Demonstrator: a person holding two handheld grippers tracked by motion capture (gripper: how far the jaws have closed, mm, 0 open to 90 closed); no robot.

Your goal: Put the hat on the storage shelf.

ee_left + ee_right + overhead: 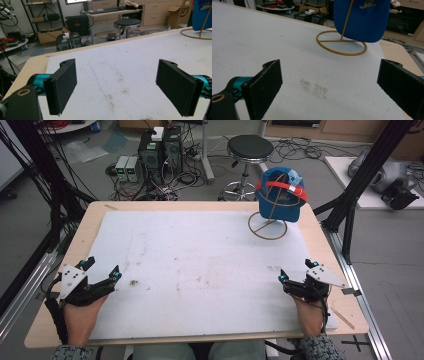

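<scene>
While both hands rest near the front edge, left gripper (102, 269) and right gripper (296, 270) jaws wide, holding nothing, bare white mat (200, 265) between, blue cap (281, 195) on wire stand (268, 227) far right corner, cap's top cropped in the right gripper view

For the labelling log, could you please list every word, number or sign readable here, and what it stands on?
"SF": on the brown cardboard box on the floor beyond the table.
Yellow print on the blue fabric cap on its gold wire stand: too blurred to read.

The blue cap (361, 18) is cut off by the top edge (its stand's (341, 42) stem partly hidden)
</scene>
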